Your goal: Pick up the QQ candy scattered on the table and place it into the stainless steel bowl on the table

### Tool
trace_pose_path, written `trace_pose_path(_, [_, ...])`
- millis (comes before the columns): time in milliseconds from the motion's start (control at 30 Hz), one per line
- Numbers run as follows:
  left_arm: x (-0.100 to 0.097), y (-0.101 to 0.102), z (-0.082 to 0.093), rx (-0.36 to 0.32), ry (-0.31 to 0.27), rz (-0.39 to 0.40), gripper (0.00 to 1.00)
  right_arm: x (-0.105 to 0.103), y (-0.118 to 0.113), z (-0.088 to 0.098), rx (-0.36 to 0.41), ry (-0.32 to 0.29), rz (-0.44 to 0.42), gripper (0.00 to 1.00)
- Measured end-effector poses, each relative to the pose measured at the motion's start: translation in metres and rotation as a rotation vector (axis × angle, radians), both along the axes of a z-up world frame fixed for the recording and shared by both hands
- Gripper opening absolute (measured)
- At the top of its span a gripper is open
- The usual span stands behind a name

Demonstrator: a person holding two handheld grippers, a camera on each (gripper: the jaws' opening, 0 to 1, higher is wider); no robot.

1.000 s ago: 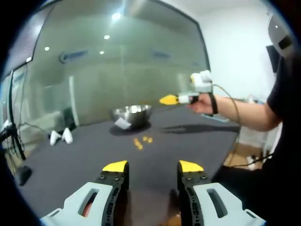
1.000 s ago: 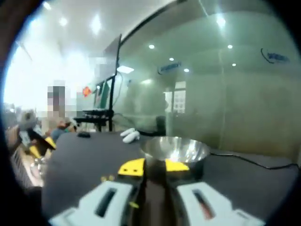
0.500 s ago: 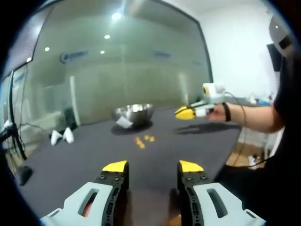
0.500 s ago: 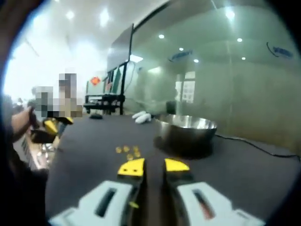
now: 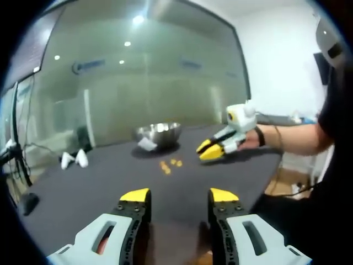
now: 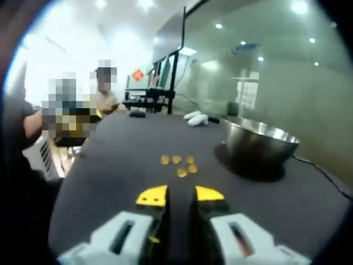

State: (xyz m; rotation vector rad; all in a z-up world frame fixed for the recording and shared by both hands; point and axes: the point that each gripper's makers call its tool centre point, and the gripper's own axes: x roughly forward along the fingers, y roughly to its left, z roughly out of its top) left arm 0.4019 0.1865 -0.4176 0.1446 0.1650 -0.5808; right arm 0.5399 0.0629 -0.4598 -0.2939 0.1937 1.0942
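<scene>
In the left gripper view, my left gripper (image 5: 179, 196) has its yellow-tipped fingers (image 5: 135, 195) spread wide apart, with nothing between them, and they hang above the near part of the dark table (image 5: 83, 187). Farther on the table lie the QQ candies (image 5: 168, 165), a small group of yellow pieces, loose on the surface. Behind them stands the stainless steel bowl (image 5: 159, 133), upright, and a small white thing (image 5: 145, 144) lies against its near side. At the left of the table there are two white objects (image 5: 73, 159) near the edge.

From the right, my right gripper (image 5: 209, 150) comes into this view, tilted down toward the table beside the candies; its yellow fingers look almost closed, and I see nothing in them. My right hand (image 5: 255, 138) holds it.

In the right gripper view, the right gripper (image 6: 180, 195) shows its fingers (image 6: 153, 196) close together with only a narrow gap, holding nothing. The candies (image 6: 179, 165) lie just ahead of the tips, not touching them. The bowl (image 6: 258, 143) stands to the right of the candies, a little apart.
</scene>
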Motion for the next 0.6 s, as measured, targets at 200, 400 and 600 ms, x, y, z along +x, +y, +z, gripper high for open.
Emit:
trace_pose_path(200, [0.000,0.003,-0.001,0.000,0.003,0.008,0.43,0.008,0.021,-0.002,-0.010,0.030,0.022,0.18])
trace_pose_path(400, [-0.003,0.007,-0.001,-0.006,0.002,0.014,0.43,0.016,0.033,-0.004,0.002,0.050,0.032,0.17])
trace_pose_path(600, [-0.003,0.014,-0.002,-0.007,0.008,0.031,0.43,0.018,0.039,-0.010,-0.032,0.054,0.033,0.17])
